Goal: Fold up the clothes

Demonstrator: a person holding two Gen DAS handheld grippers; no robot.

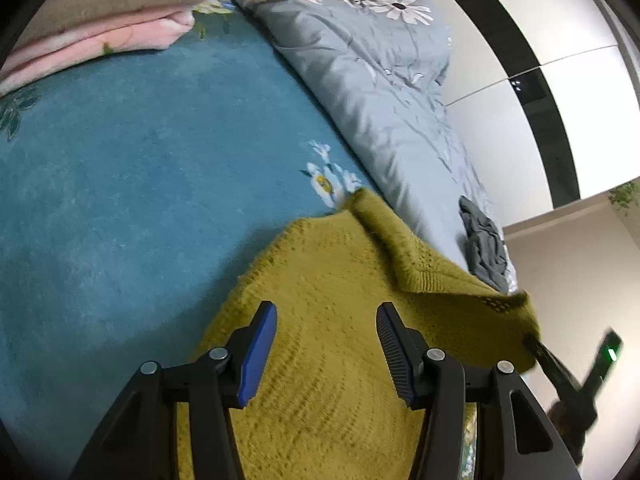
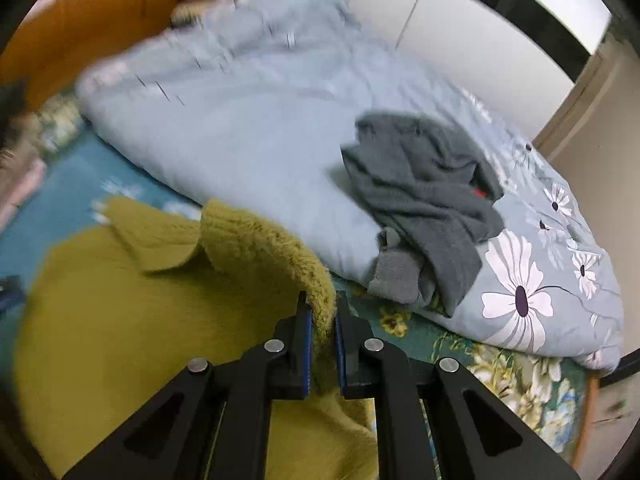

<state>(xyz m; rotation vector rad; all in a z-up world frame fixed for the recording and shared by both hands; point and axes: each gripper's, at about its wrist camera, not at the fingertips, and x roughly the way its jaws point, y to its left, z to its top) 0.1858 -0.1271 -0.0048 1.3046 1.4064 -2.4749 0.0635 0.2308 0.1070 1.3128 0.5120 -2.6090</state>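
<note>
An olive-green knitted sweater (image 1: 328, 320) lies on the blue bedspread (image 1: 140, 160); it also shows in the right wrist view (image 2: 120, 320). My left gripper (image 1: 326, 312) is open and empty, just above the sweater's middle. My right gripper (image 2: 323, 312) is shut on the sweater's right edge, with the fuzzy knit pinched between its blue pads and lifted in a curl. The right gripper shows at the sweater's far right corner in the left wrist view (image 1: 532, 340). A strip of the sweater is folded over along its far side.
A grey floral duvet (image 1: 380, 92) lies bunched along the bed's right, also in the right wrist view (image 2: 240, 128). A crumpled dark grey garment (image 2: 424, 196) rests on it. Pink and tan folded blankets (image 1: 100, 28) sit at the far left. White wardrobe doors (image 1: 560, 100) stand beyond.
</note>
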